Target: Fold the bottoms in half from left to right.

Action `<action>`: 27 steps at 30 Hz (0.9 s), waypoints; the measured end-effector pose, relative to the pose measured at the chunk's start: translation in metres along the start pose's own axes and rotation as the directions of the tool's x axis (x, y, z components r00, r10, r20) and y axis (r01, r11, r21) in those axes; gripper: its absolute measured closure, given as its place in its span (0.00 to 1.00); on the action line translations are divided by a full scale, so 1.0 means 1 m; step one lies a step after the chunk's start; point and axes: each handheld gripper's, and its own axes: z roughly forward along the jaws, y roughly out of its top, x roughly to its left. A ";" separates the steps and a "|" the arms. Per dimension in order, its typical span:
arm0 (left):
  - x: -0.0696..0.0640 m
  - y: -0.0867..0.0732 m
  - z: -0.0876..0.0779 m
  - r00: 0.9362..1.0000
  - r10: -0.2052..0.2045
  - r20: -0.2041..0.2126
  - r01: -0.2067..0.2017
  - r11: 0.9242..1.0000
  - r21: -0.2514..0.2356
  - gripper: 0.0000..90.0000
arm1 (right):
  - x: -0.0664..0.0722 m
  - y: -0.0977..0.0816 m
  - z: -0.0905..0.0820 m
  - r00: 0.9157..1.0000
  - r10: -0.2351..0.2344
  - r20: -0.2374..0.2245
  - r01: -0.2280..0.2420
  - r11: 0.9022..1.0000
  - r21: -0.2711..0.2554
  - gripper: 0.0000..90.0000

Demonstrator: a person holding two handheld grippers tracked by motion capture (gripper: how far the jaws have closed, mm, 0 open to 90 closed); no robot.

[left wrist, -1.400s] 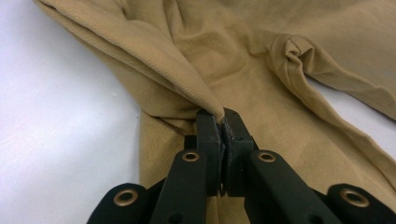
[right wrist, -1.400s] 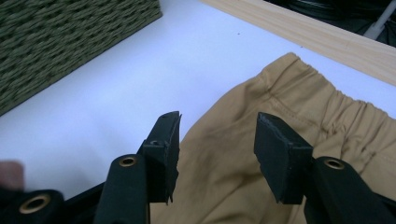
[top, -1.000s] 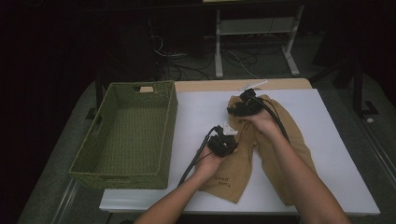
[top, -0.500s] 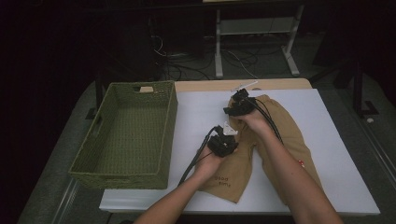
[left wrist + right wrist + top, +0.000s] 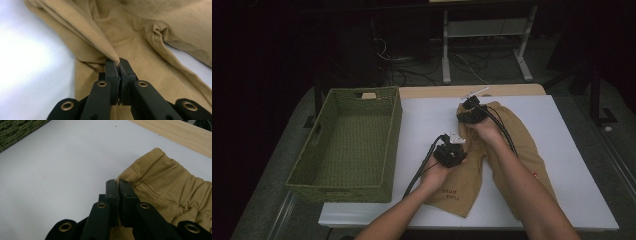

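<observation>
A pair of tan trousers (image 5: 507, 150) lies on the right half of the white table (image 5: 427, 125), waistband toward the far edge and legs running back toward the person; a small printed mark shows near the hem of the nearer leg. The left gripper (image 5: 119, 65) is pinched tight on a raised ridge of the cloth at the inner side of that leg, about midway along the garment, and the fabric pulls up into a peak between its pads. The right gripper (image 5: 118, 185) sits at the far left corner of the gathered, elasticated waistband (image 5: 160, 177); its jaws have just been closing and now stand together at the hem's edge, seemingly with a fold of the waistband caught between them, though the cloth inside the pads is hard to make out. Holding one corner at the waist and one point lower down on the same side looks like a setup for folding or lifting the trousers as one piece, keeping that edge taut between the two grips. A woven green basket (image 5: 347, 145) stands to the left on the table, well apart from the garment and with nothing in it, a likely place for the folded trousers.
</observation>
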 end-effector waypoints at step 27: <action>0.005 0.037 -0.021 0.992 -0.059 0.108 0.070 0.993 -0.099 0.97 | -0.025 0.010 -0.030 0.999 0.043 -0.032 -0.045 0.996 -0.073 0.97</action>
